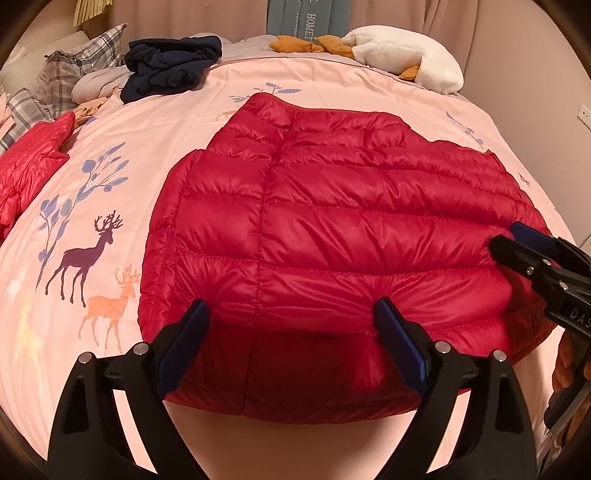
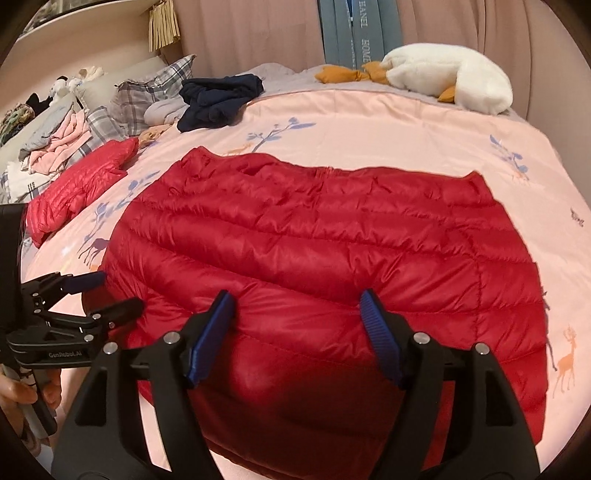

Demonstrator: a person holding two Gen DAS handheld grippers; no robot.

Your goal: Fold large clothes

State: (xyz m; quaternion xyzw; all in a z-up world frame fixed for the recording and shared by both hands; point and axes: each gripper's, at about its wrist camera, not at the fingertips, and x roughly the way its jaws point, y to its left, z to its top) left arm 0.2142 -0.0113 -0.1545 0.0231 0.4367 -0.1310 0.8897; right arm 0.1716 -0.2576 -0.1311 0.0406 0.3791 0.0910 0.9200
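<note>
Bed covered by pink duvet (image 1: 280, 77) printed with deer and blue branches. Far side: white plush goose (image 2: 448, 75) with orange feet, lying against pink curtain (image 2: 240, 33). Navy garment (image 1: 171, 66), crumpled, near plaid pillows (image 1: 77, 70). Second red puffer piece (image 2: 79, 188) at left edge of bed. Pile of pink and grey clothes (image 2: 61, 144) just beyond it.

A wide bed fills the room, spread with a pink duvet (image 1: 295, 81) printed with deer and blue sprigs. Plaid pillows (image 2: 147, 92) lean at its head. Pinkish curtains (image 2: 251, 33) hang behind, and a white plush goose (image 2: 450, 74) lies along the far edge. The light is warm and dim.
</note>
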